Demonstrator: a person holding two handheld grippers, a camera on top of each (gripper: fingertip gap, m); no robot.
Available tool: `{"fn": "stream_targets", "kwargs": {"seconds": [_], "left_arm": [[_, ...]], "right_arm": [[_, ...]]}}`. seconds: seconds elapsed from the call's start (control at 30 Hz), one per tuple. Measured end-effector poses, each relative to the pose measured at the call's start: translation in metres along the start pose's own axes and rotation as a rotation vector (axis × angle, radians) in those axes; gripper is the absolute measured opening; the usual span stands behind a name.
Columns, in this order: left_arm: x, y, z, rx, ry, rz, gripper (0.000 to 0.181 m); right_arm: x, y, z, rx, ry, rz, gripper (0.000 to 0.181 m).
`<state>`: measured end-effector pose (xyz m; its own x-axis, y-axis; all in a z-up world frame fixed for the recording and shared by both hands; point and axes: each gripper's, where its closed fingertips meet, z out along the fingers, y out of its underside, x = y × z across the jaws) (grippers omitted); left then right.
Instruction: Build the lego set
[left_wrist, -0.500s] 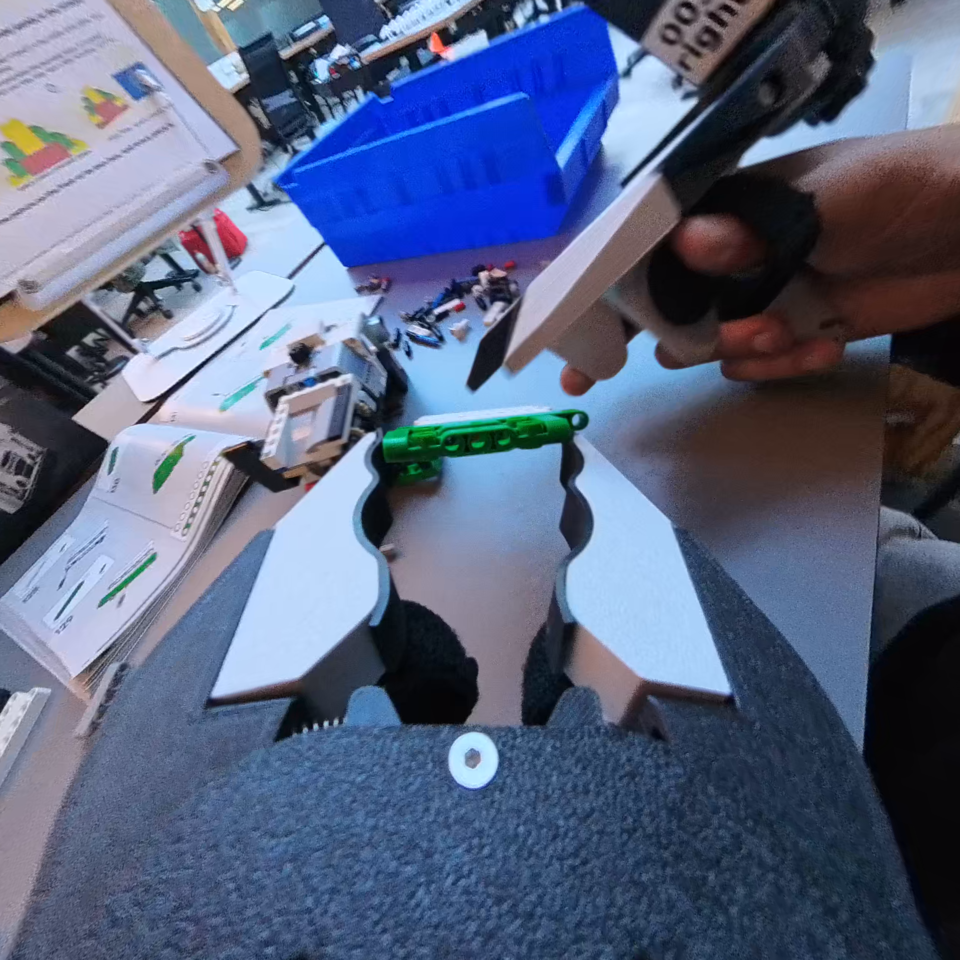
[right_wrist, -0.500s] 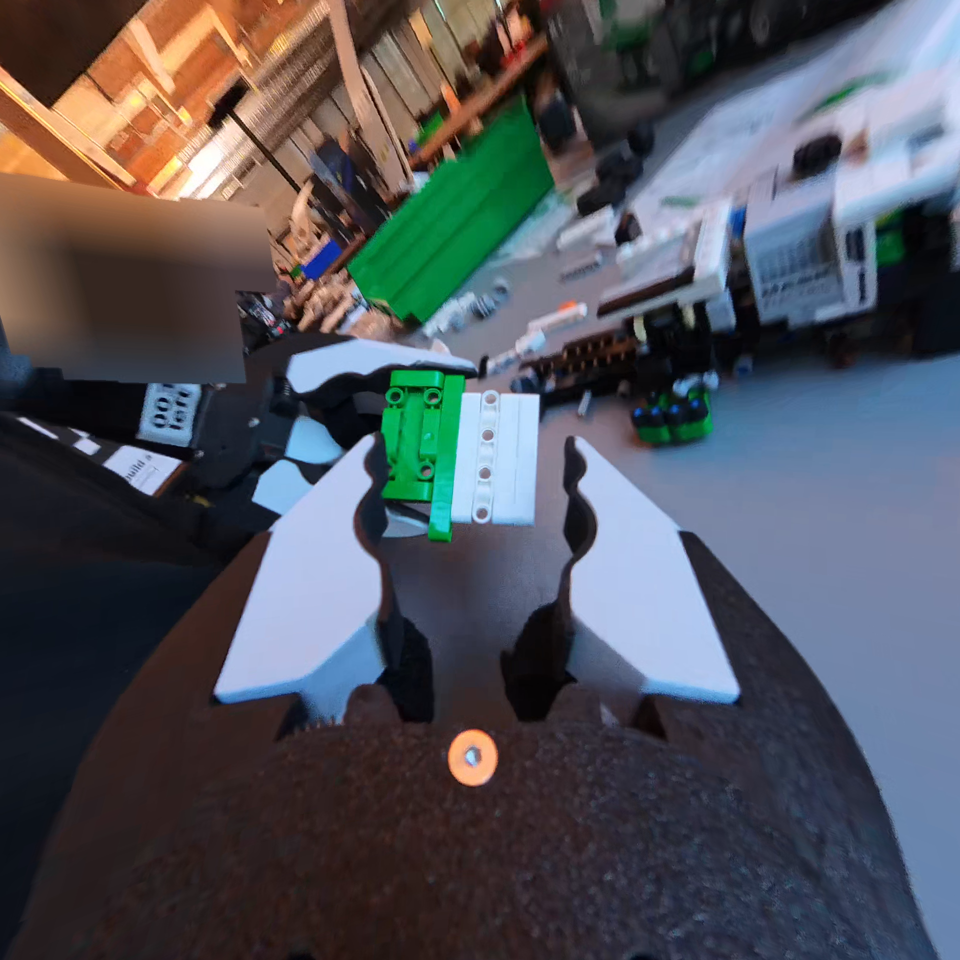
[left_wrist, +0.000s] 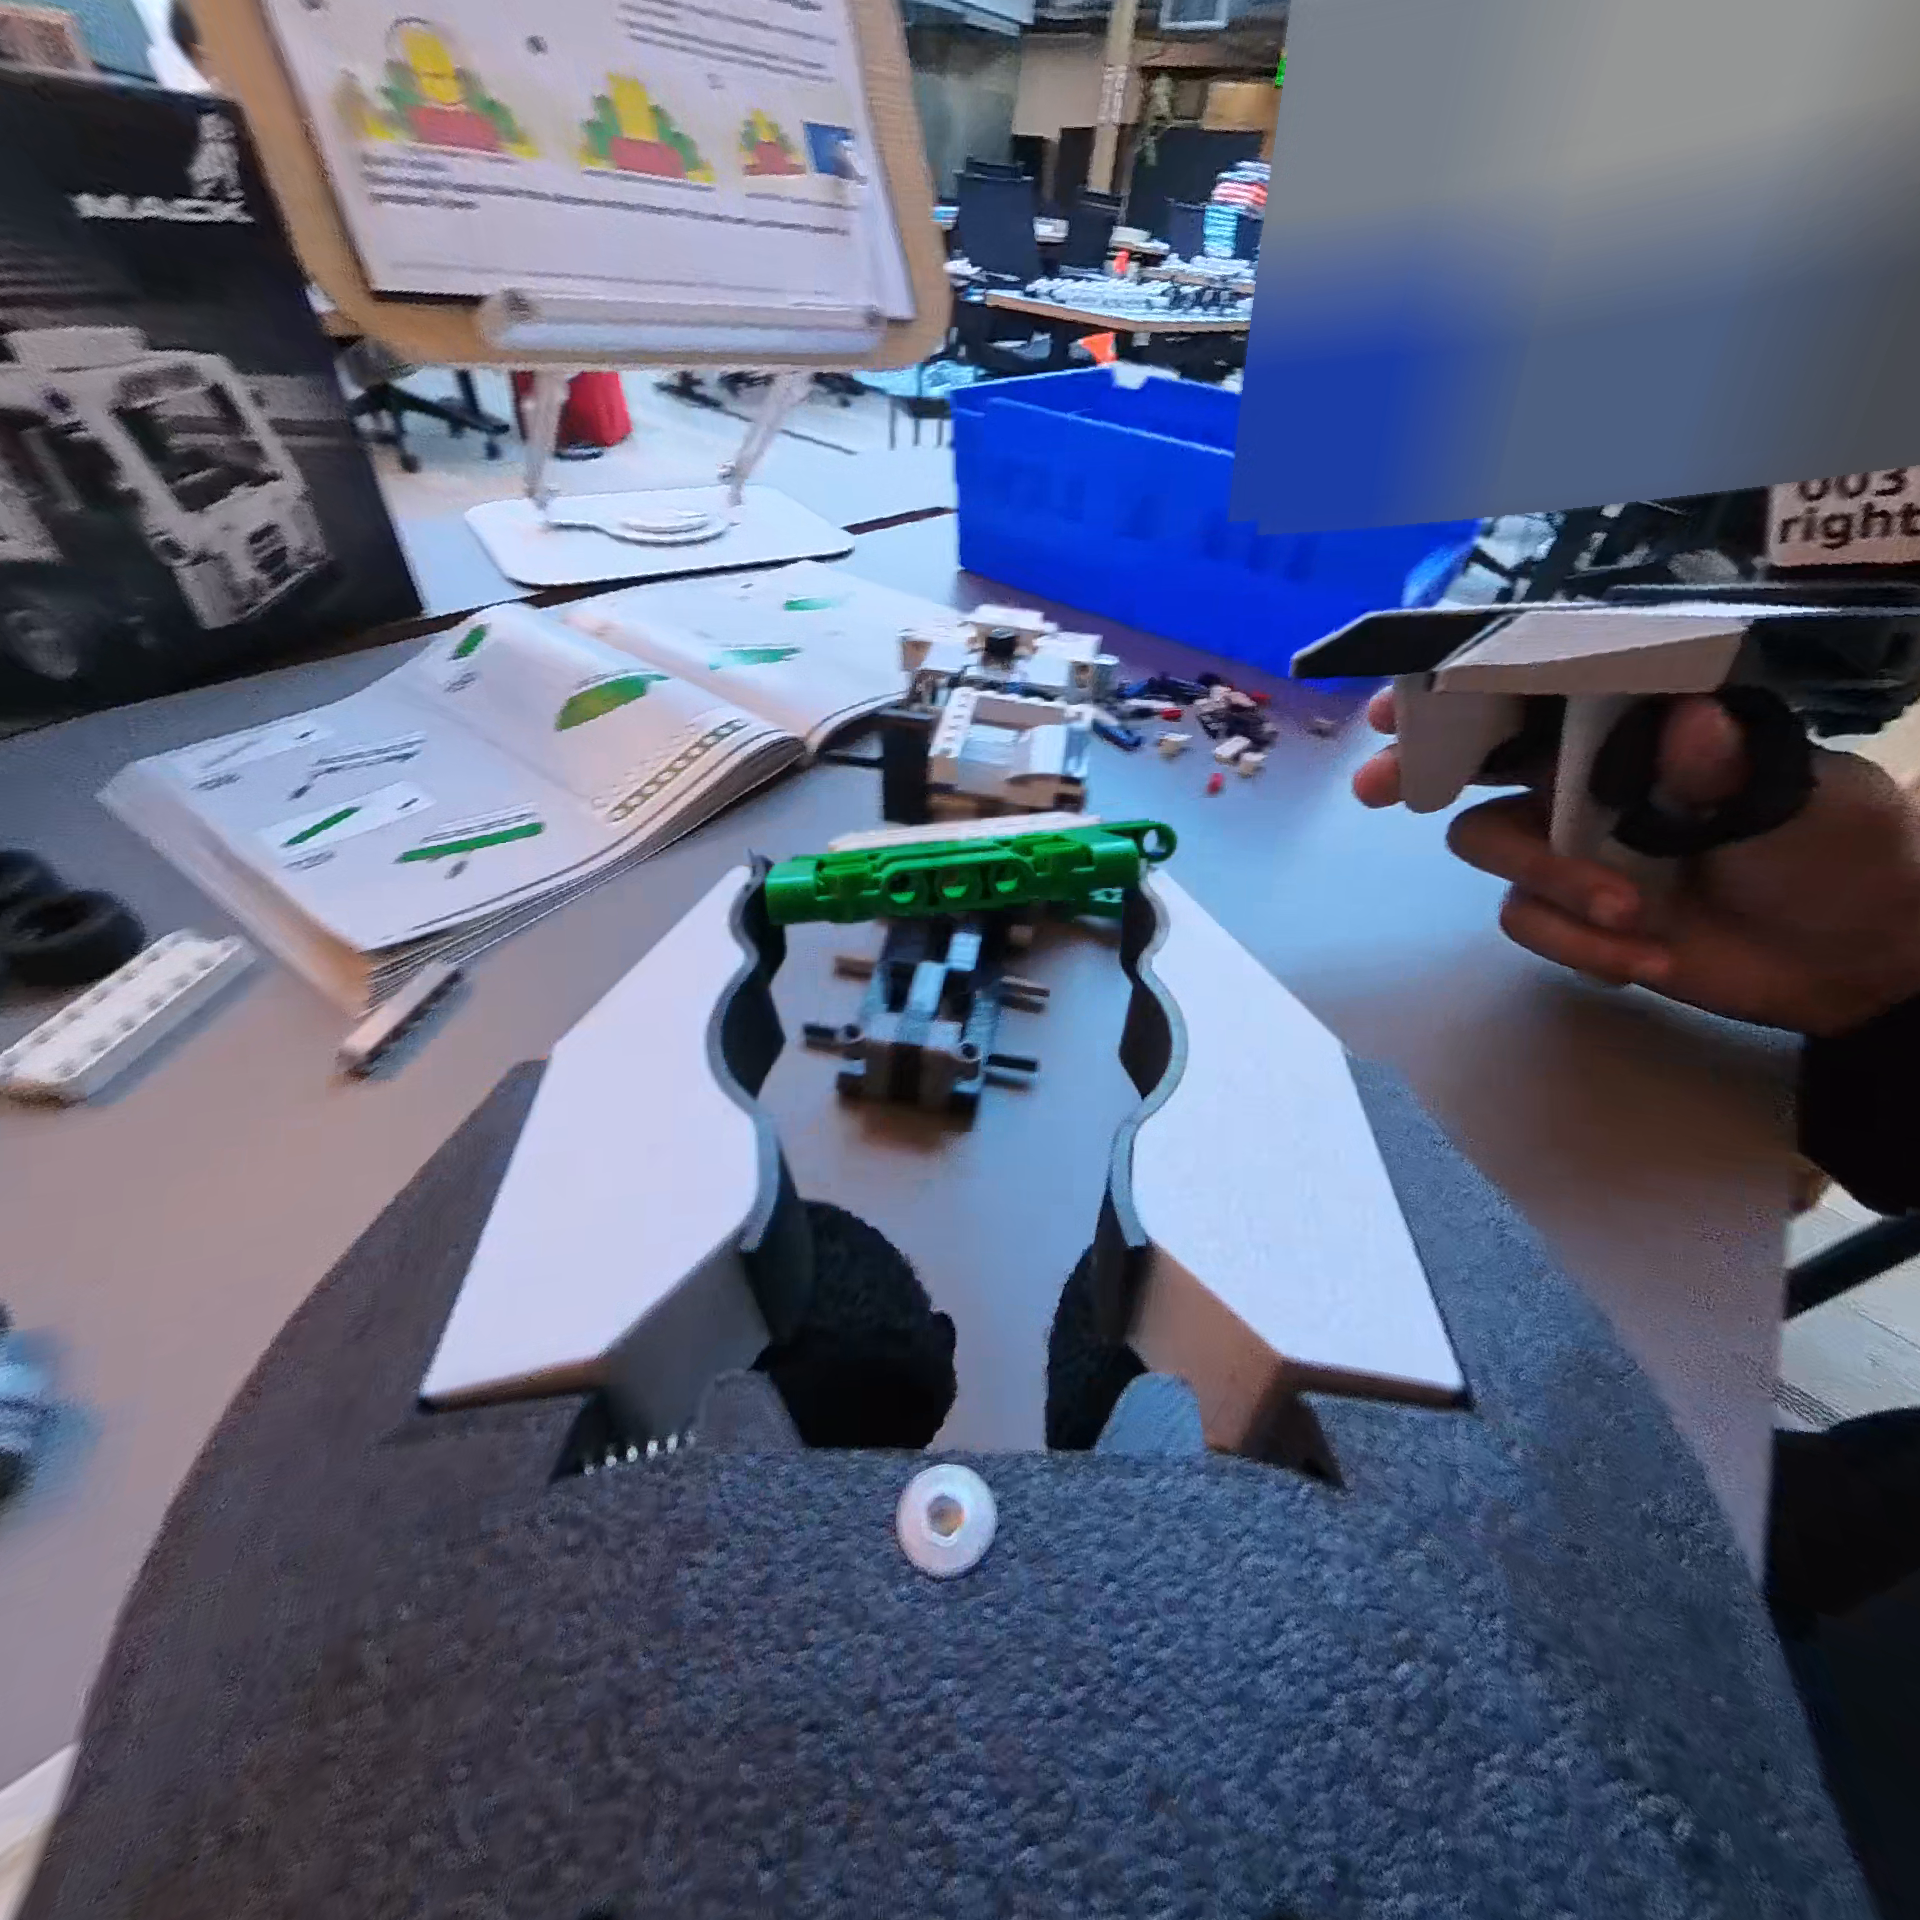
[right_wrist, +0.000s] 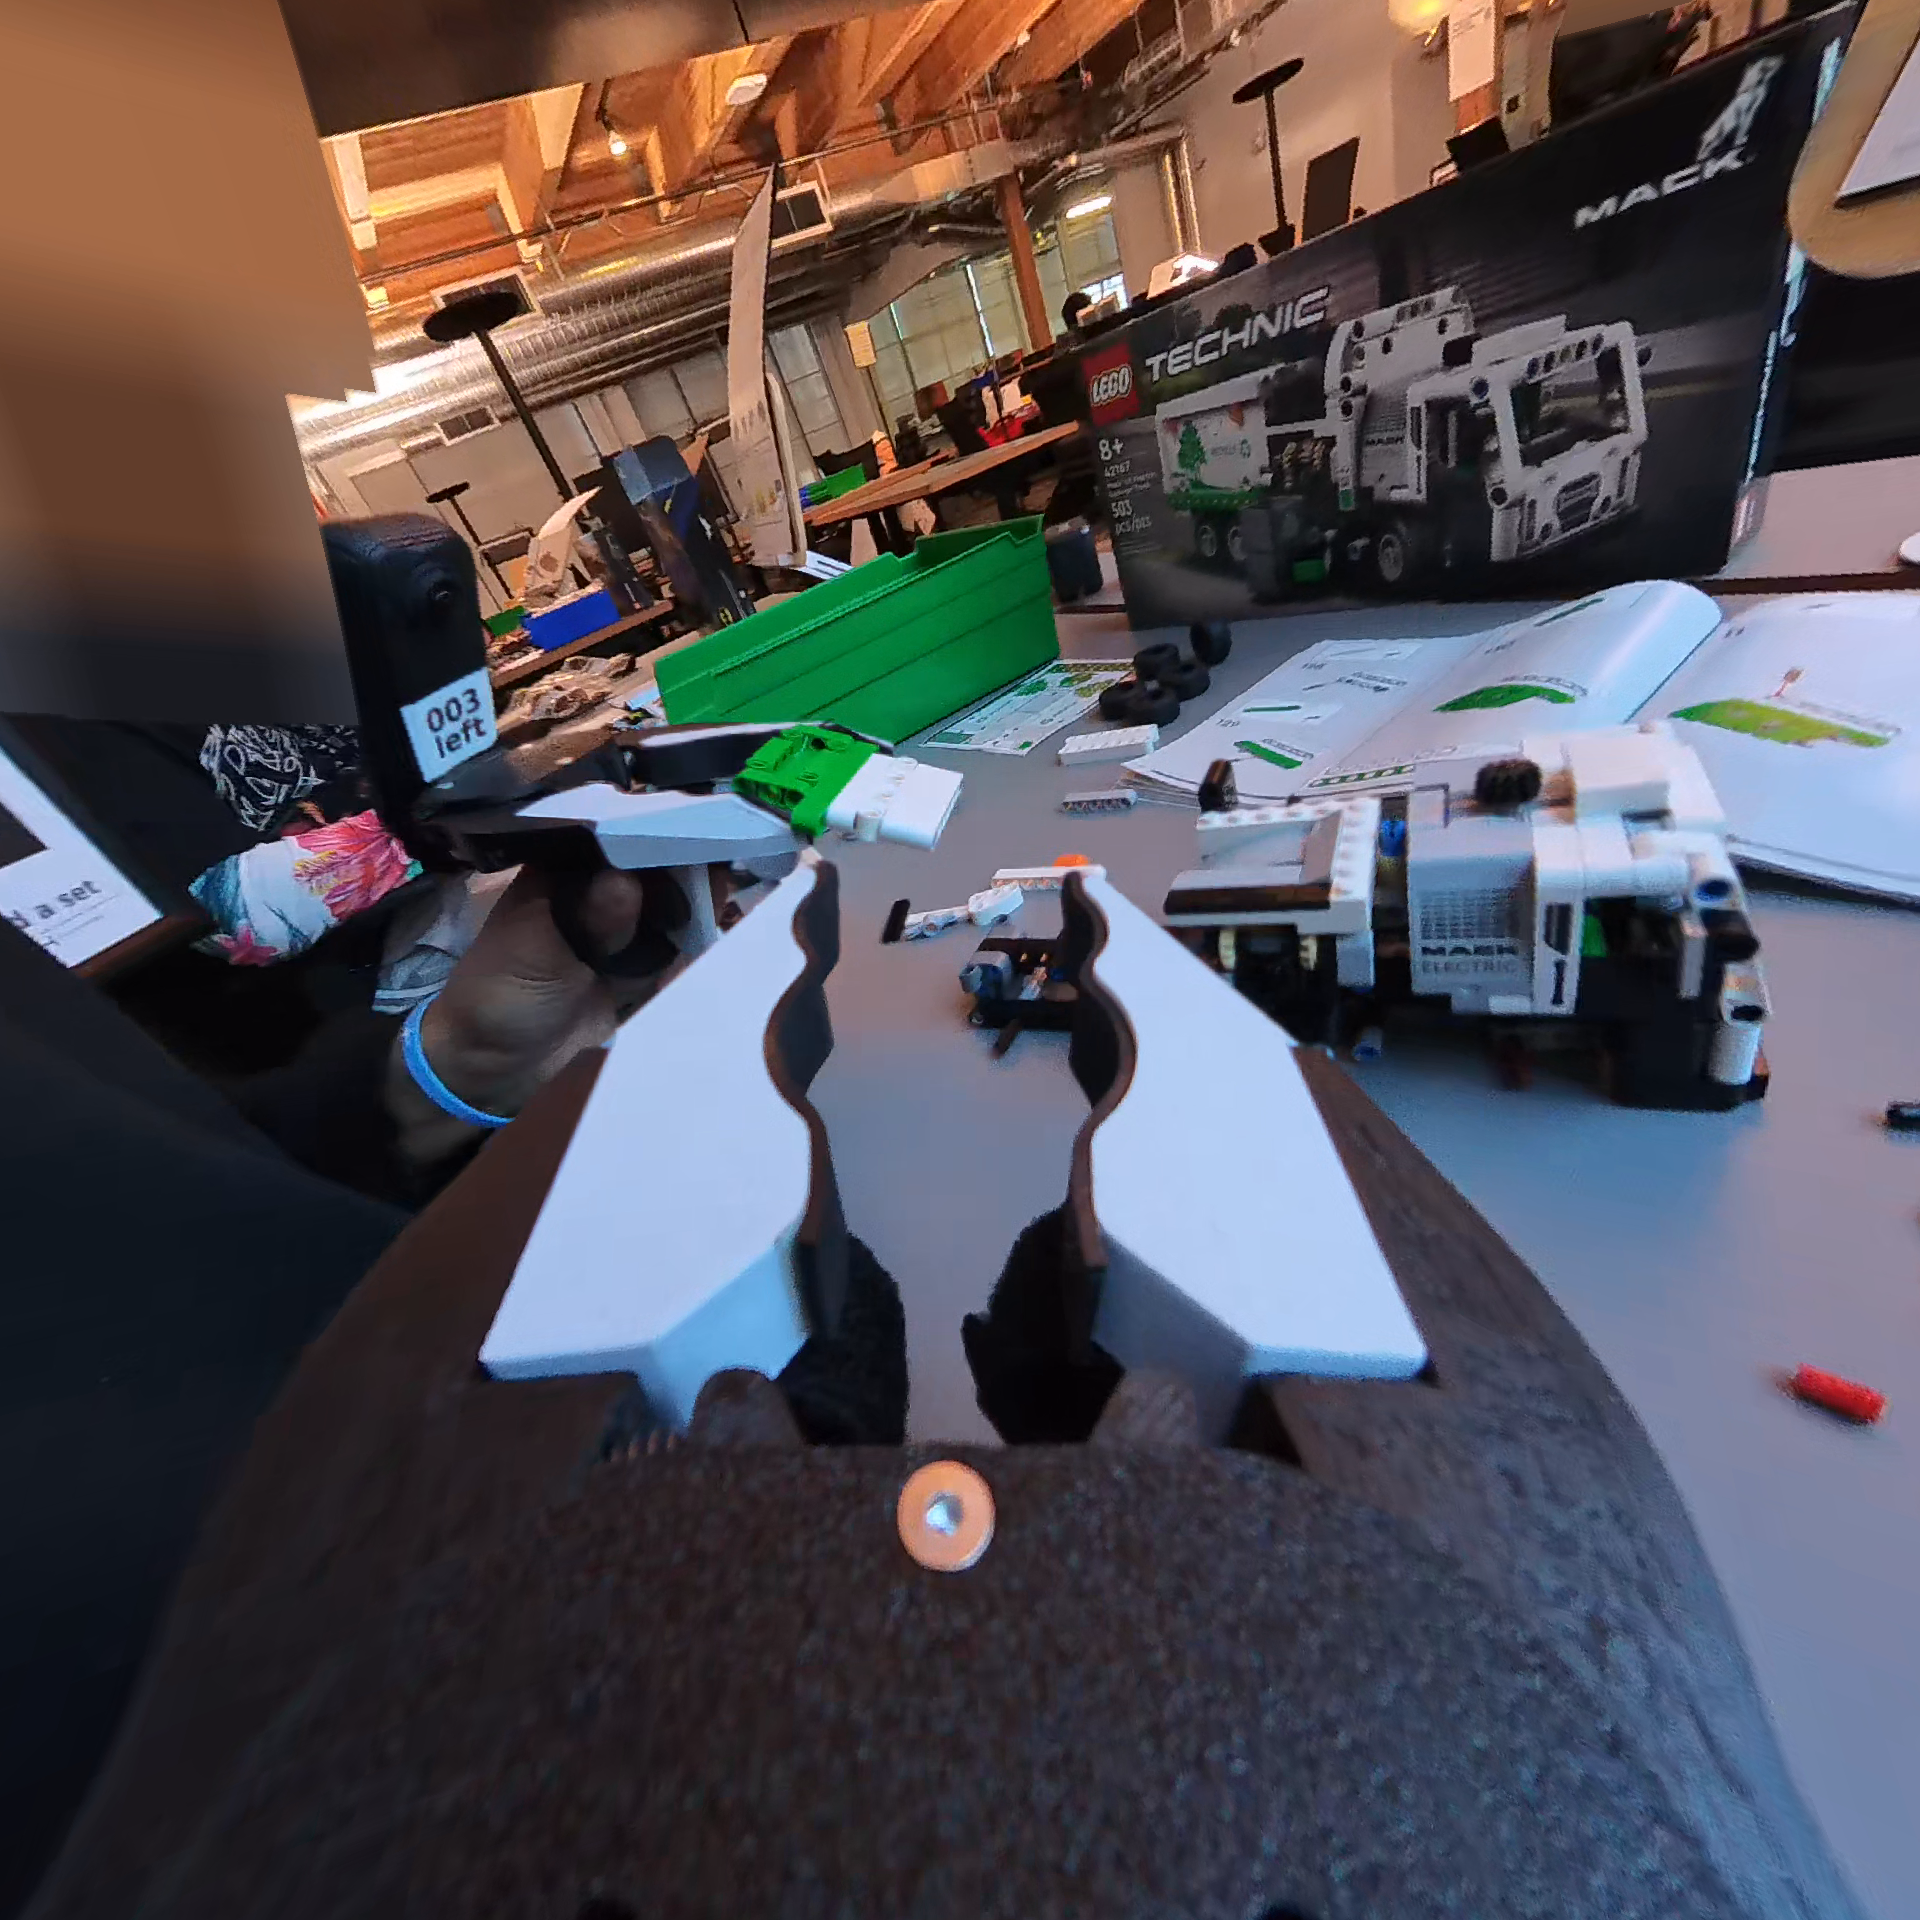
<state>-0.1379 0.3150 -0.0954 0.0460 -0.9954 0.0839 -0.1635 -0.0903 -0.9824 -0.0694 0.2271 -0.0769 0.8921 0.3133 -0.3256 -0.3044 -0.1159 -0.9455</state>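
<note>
We judge the green-and-white panel assembly, pinched across its green end by our left tongs above the bench before the half-built truck, light, rigid but snap-jointed; right tongs spread, empty; grip its white end.

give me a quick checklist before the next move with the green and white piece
1. Left claw shut on the green and white piece: ok.
2. Piece held clear of the table: ok.
3. Right claw open and empty: ok.
4. Right claw apart from the piece: ok, off to the side.
5. Truck build upright on the table: ok.
6. Small dark subassembly lying below the piece: ok.
7. Where the piece attaches: cannot tell.
</note>
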Motion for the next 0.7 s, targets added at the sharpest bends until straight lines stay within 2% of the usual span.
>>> {"fn": "stream_targets", "kwargs": {"seconds": [0.1,0.33,0.47,0.7], "left_arm": [[-0.015,0.004,-0.005,-0.002,-0.026,-0.042,0.064],[-0.017,0.009,-0.002,-0.025,-0.020,-0.060,0.064],[-0.017,0.009,0.001,-0.026,-0.006,-0.076,0.064],[-0.017,0.013,0.009,-0.056,0.023,-0.109,0.064]], "right_arm": [[0.001,0.003,0.016,-0.024,0.001,-0.039,0.040],[-0.004,0.011,0.049,-0.042,-0.017,-0.089,0.037],[0.009,0.018,0.051,-0.082,0.078,-0.169,0.034],[0.030,0.008,0.043,-0.031,0.158,-0.098,0.035]]}}
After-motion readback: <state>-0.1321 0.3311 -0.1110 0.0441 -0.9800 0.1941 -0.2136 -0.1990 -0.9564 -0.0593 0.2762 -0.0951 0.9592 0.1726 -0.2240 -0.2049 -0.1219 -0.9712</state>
